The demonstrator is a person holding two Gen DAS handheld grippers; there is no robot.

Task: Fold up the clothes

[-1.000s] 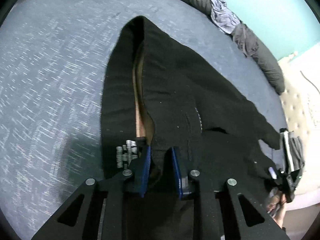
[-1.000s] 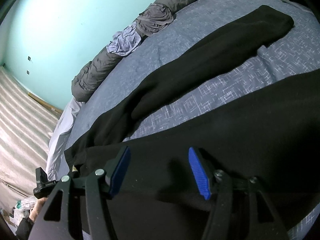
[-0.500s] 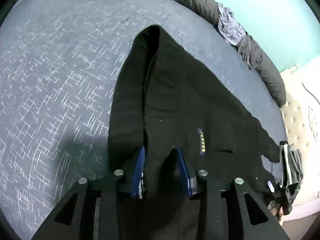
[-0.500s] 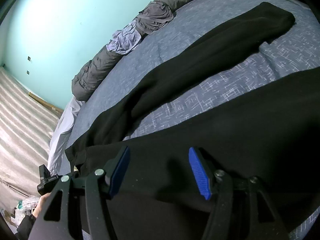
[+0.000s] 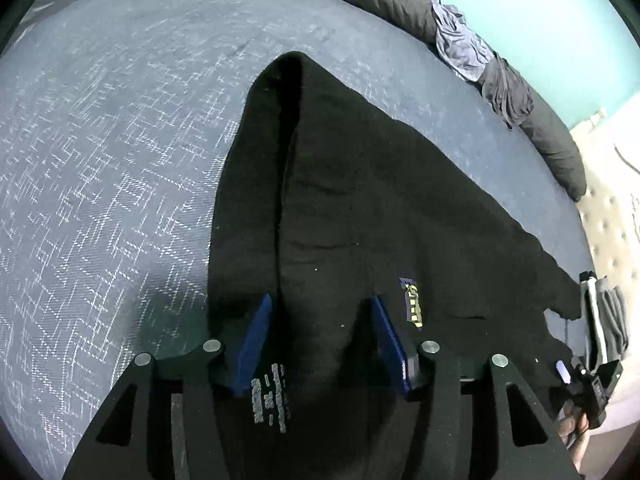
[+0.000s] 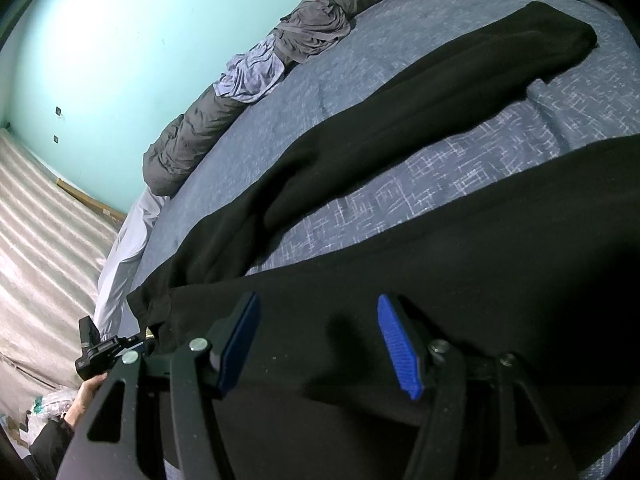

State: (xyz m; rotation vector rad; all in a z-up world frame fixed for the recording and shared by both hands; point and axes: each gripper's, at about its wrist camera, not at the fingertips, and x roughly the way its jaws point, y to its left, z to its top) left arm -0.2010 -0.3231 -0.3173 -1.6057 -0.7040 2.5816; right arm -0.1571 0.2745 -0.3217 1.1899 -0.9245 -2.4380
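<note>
With the black trousers spread across the grey-blue patterned bedspread, the work looks to be at the close of a lengthwise fold: in the left wrist view one layer lies over the other, edges meeting along a dark seam that runs away from the camera. Left gripper: jaws have just been opening; the blue pads now stand apart on either side of a ridge of black cloth near a white-printed label, not pressing it, so I read this as a release. Right gripper: jaws spread wide, hovering over flat black fabric, nothing pinched. From that camera one trouser leg reaches away toward the rumpled grey bedding along the turquoise wall. Judgement: first fold set down, cross-fold not yet begun. Next move likely calls for both grippers to take one end of the doubled trousers and carry it toward the other, keeping layers aligned; loose fabric may slide.
</note>
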